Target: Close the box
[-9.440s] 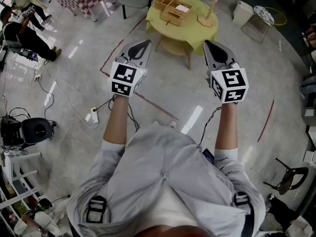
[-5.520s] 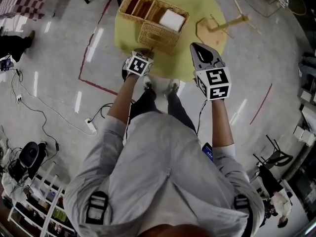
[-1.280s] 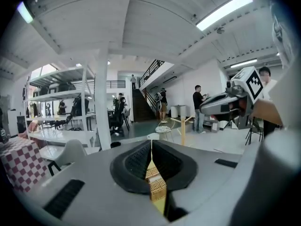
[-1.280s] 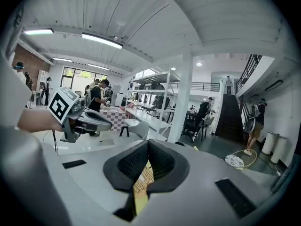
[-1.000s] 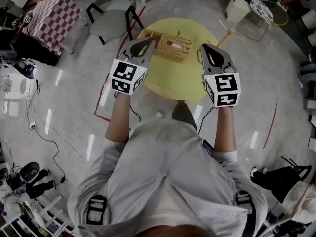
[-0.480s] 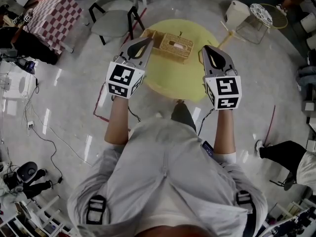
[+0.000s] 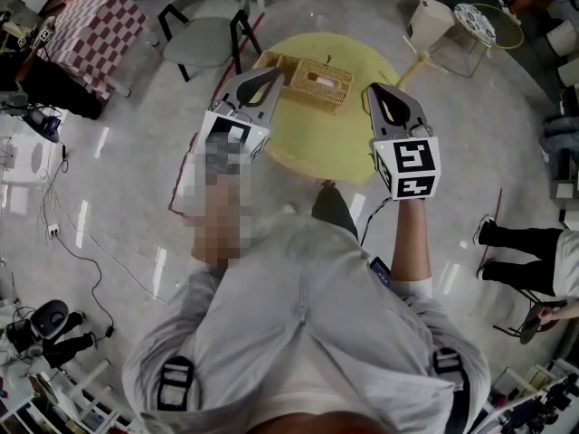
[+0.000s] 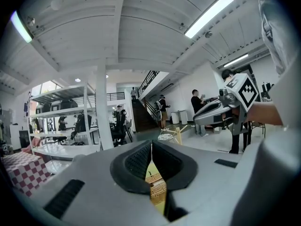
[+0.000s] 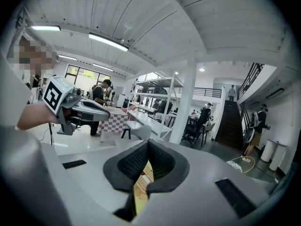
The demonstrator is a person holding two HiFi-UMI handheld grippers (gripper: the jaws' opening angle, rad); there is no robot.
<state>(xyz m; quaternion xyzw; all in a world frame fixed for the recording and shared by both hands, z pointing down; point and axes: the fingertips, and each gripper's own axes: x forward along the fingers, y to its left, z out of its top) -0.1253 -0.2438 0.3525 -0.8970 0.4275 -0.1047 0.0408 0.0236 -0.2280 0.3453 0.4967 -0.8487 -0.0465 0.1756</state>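
Note:
A wicker box [image 7: 321, 81] stands at the far side of a round yellow table [image 7: 336, 138]. Its woven top lies flat, and something pale shows through a slot in the middle. An open wicker compartment [image 7: 270, 61] adjoins it on the left. My left gripper [image 7: 263, 76] hovers shut just left of the box, above the table's edge. On the other side my right gripper [image 7: 382, 92] hangs shut, apart from the box. A sliver of the box [image 8: 158, 190] shows below the left gripper [image 8: 151, 147], and wicker [image 9: 144, 175] shows below the right gripper [image 9: 147, 145]. Neither holds anything.
A grey chair [image 7: 204, 40] stands behind the table on the left, near a checkered table [image 7: 87, 29]. A wooden stand [image 7: 421, 55], a white bin [image 7: 432, 20] and a wire side table [image 7: 486, 25] are at the back right. A person's legs [image 7: 520, 240] are at the right edge.
Earlier I walked to the table and my left gripper reached down at the open box; its top is now flat. In the last second the grippers barely moved and a person walked in at right.

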